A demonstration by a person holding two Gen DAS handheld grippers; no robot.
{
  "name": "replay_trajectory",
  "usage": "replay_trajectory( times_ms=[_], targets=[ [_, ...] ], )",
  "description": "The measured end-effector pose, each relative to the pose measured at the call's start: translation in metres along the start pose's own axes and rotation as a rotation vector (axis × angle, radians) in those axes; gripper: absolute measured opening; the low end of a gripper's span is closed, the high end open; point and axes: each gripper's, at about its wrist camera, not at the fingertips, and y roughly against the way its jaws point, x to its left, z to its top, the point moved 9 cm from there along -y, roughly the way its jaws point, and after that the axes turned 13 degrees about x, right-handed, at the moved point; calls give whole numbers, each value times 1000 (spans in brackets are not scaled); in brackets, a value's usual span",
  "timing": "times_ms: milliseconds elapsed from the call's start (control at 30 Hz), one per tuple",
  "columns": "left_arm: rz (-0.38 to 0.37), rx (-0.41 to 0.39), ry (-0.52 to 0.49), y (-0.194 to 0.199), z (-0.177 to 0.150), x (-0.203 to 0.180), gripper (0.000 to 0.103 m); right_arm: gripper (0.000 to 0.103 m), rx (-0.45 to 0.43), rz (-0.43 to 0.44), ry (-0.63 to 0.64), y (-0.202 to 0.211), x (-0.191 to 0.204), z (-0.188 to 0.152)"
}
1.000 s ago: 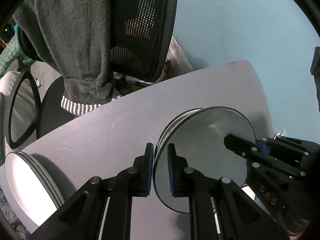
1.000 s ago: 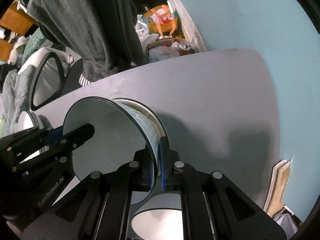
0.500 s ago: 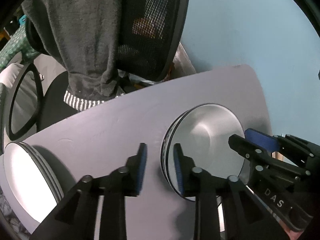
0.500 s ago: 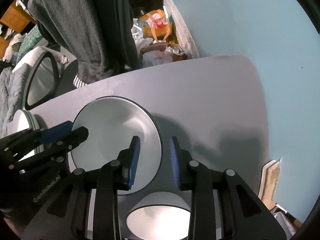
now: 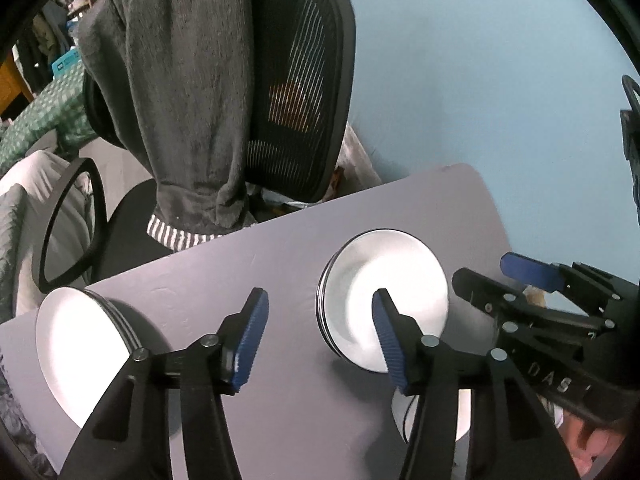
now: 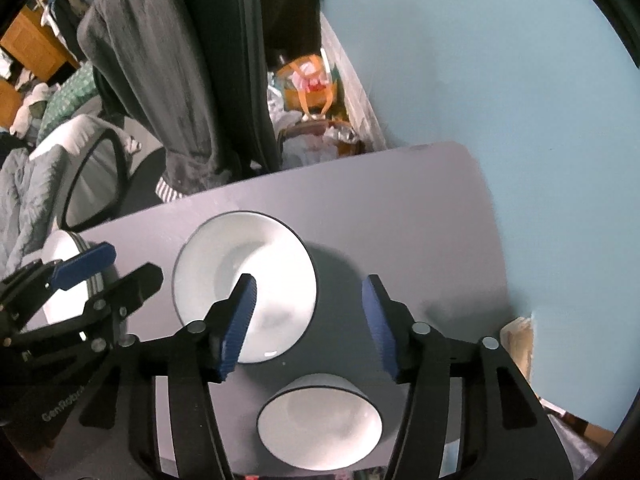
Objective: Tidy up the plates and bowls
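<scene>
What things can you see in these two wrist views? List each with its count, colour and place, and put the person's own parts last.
plate stack: one stack, white with dark rims, middle of the table
second plate stack: one stack, white, table's left end
bowl: one, white with a dark rim, near edge of the table
table: one, grey, against the wall
wall: pale blue, behind the table
office chair: one, black mesh, behind the table
garment: one, dark grey with a striped hem, draped over the chair
bag: one, orange handles, on the floor by the wall
left tongs: black with blue pads, open, above the table
right tongs: black with blue pads, open, above the middle stack
</scene>
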Motion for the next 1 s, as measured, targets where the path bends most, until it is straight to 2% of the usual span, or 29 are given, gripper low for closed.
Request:
replay_trajectory(
  times_ms=[267, 367, 500, 767, 1000],
  targets=[
    [-49, -40, 7, 34, -17, -8, 57, 63, -84, 4, -20, 39, -1, -5],
    [-49, -67, -1, 47, -23, -9, 64, 64, -109, -2, -21, 50, 0, -9],
    [-41, -108, -22, 63, -30, -13, 66, 64, -137, 1, -27, 62, 3, -17],
    [-65, -124, -18, 76, -44, -14, 67, 65, -172, -11, -38, 79, 7, -36],
    [-54, -139, -57, 82, -58, -20, 68, 67, -188, -16, -64, 90, 2, -53]
  ],
)
